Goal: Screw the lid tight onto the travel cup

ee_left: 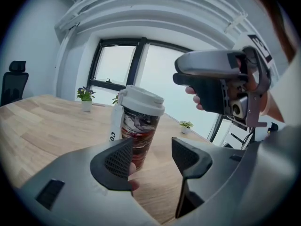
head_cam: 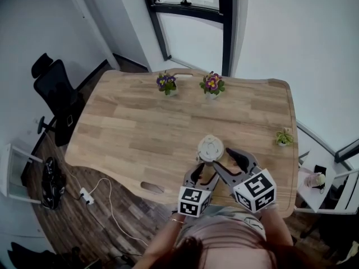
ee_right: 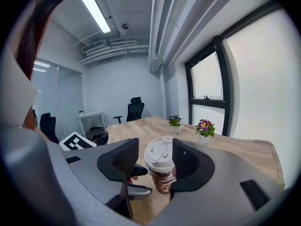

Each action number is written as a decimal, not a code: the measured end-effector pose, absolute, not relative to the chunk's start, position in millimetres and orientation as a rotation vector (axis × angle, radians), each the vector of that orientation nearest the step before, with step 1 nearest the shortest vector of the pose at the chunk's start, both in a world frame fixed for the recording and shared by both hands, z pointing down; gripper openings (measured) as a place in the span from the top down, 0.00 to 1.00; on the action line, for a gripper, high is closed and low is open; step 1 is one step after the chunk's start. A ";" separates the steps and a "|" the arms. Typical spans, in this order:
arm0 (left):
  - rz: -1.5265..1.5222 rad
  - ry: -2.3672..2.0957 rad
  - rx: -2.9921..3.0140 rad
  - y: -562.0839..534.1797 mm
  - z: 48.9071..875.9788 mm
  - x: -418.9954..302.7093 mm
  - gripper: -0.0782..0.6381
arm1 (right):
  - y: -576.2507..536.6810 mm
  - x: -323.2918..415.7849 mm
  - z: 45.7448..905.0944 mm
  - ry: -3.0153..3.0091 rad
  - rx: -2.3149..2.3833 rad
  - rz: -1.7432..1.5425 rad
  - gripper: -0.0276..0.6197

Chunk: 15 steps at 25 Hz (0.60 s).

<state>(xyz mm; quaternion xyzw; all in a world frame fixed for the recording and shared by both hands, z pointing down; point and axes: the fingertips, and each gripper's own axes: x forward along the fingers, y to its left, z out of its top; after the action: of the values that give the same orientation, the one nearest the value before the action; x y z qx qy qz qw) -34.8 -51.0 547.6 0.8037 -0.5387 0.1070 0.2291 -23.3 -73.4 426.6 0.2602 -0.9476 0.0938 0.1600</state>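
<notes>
Standing on surface, lower centre: cup. Hovering beside it, jaws parted, gripping nothing: left hand-held gripper, right hand-held gripper. Advisable: steadying body, turning lid squarely.

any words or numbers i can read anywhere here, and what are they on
"CO": printed sideways on the white side of the travel cup; any further letters are hidden behind the left gripper.
On the lid: raised marks only, too blurred to read.
On the left marker cube and the right marker cube: black-and-white square patterns, no letters.
</notes>
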 end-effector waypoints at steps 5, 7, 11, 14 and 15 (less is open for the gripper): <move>0.280 -1.553 2.173 -61.9 559.4 -40.3 0.51 | -78.6 -29.9 445.0 -2.698 0.664 0.223 0.56; 0.278 -1.584 2.164 -67.1 561.6 -43.4 0.50 | -81.3 -32.2 451.7 -2.695 0.631 0.209 0.53; 0.283 -1.634 2.163 -77.5 563.7 -51.9 0.48 | -87.3 -36.7 465.2 -2.681 0.570 0.185 0.47; 0.309 -1.619 2.191 -84.9 565.9 -54.5 0.47 | -91.9 -40.6 473.1 -2.681 0.519 0.173 0.45; 0.322 -1.607 2.210 -87.4 566.0 -54.3 0.46 | -93.6 -41.8 475.6 -2.683 0.501 0.176 0.44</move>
<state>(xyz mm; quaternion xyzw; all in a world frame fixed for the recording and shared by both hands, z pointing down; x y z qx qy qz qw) -54.3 -87.4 566.0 0.7880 -0.5731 0.1150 0.1936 -41.8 -93.6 475.6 0.1794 -0.9607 0.0630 0.2020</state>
